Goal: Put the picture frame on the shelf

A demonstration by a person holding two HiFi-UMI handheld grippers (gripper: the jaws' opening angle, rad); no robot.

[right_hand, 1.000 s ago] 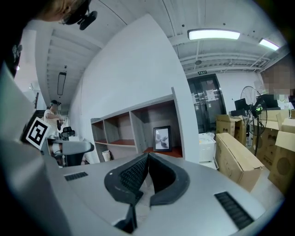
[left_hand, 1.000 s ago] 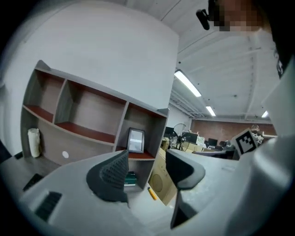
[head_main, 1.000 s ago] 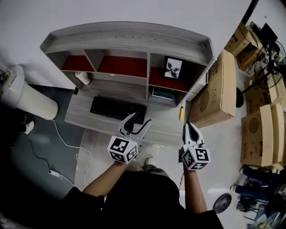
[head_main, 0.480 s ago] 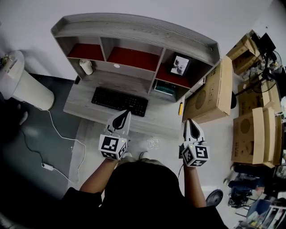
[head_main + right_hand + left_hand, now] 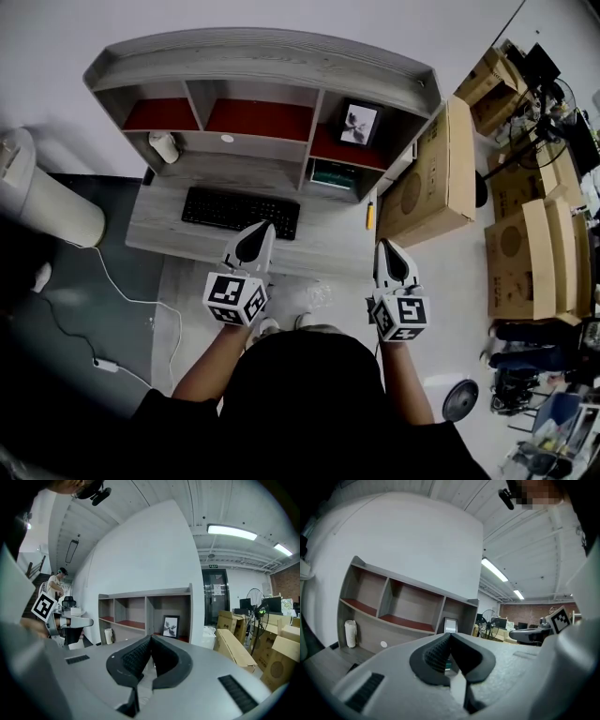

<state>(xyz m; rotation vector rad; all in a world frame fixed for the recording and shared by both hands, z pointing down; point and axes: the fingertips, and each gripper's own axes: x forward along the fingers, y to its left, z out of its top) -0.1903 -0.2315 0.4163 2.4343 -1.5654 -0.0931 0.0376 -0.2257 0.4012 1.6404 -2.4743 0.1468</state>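
On the grey counter (image 5: 323,251) against the white wall, the frame (image 5: 359,124) stands upright in the right compartment of the shelf (image 5: 262,61). Your left tool (image 5: 263,230) and right tool (image 5: 385,247) hang near the counter's front edge, both with jaws pressed together and holding nothing.

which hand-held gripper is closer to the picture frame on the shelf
Right. The right hand-held gripper sits almost straight out from the picture frame in the right compartment of the shelf; the left hand-held gripper is off to the side, before the keyboard.
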